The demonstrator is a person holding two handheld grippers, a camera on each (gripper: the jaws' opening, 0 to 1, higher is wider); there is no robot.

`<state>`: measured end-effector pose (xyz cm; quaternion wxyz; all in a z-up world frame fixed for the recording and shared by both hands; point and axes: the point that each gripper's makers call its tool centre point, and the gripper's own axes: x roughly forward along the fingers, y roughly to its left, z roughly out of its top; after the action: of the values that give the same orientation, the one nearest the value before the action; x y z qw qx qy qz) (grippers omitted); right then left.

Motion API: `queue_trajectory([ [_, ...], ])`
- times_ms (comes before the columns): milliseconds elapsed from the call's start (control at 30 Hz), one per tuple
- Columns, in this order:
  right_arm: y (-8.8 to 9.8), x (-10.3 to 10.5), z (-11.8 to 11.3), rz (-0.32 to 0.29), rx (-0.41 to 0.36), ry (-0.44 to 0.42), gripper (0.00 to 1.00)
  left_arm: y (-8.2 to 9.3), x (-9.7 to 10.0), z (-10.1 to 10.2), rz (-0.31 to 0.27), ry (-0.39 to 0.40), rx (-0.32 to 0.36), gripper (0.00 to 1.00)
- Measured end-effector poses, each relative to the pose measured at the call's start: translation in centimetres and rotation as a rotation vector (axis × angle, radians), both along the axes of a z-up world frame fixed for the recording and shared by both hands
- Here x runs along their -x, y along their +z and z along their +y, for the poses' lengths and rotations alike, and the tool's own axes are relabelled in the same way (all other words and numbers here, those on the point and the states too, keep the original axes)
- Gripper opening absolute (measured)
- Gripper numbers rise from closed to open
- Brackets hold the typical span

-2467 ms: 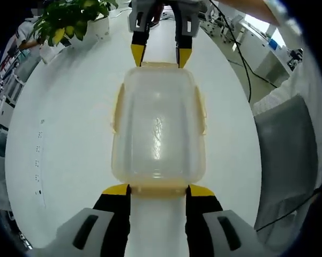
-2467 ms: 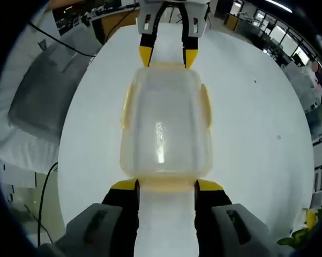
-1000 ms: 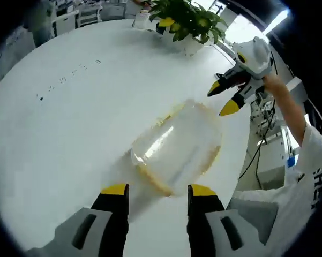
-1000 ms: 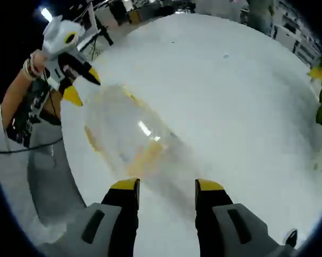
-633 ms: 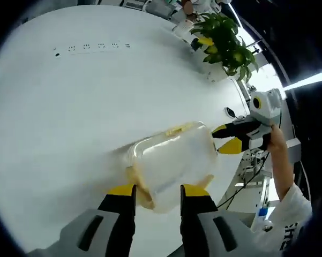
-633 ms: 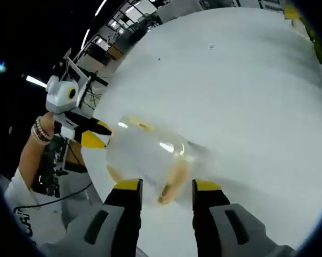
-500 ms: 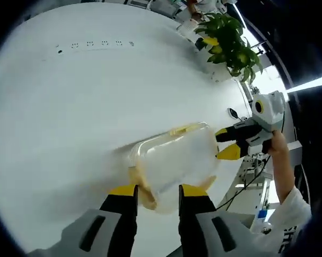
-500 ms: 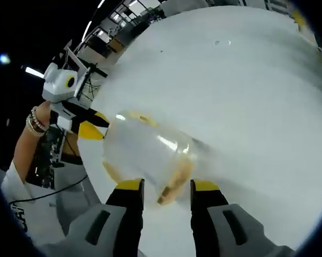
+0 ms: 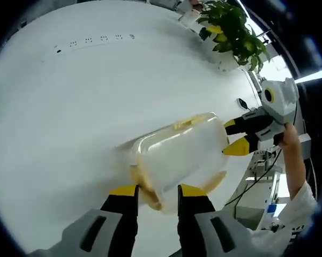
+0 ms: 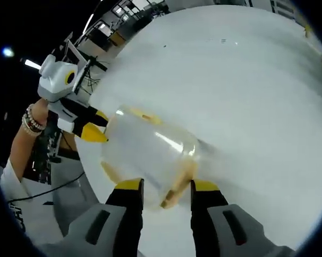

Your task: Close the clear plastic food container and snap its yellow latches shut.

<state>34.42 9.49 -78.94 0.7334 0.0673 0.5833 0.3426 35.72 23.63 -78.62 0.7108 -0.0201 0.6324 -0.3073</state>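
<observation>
Table (image 9: 69, 96): white, under both your grippers.
Container (image 9: 179, 152): lid on, lying between your grippers.
Left gripper (image 9: 157, 190): jaws straddle the yellow latch (image 9: 145, 184); grasp unclear.
Right gripper (image 10: 162, 185): likewise at the opposite latch (image 10: 177, 187).

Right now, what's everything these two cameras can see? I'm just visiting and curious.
Food container: one, clear with yellow latches, on the table between the two grippers.
Table: one, white, round, under the container.
Potted plant: one, green with yellowish leaves, at the table's far edge in the left gripper view.
Left gripper: one, black with yellow tips, jaws astride the container's near end latch.
Right gripper: one, same colours, jaws astride the opposite end latch.
Person's hand: one, holding the right gripper.
</observation>
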Motion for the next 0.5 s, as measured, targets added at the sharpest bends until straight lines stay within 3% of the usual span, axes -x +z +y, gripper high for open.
queue_trajectory([
  [500,-0.01,0.08,0.09,0.007,0.015,0.006,0.29,-0.10,-0.07,0.10,0.006,0.015,-0.005,0.18],
])
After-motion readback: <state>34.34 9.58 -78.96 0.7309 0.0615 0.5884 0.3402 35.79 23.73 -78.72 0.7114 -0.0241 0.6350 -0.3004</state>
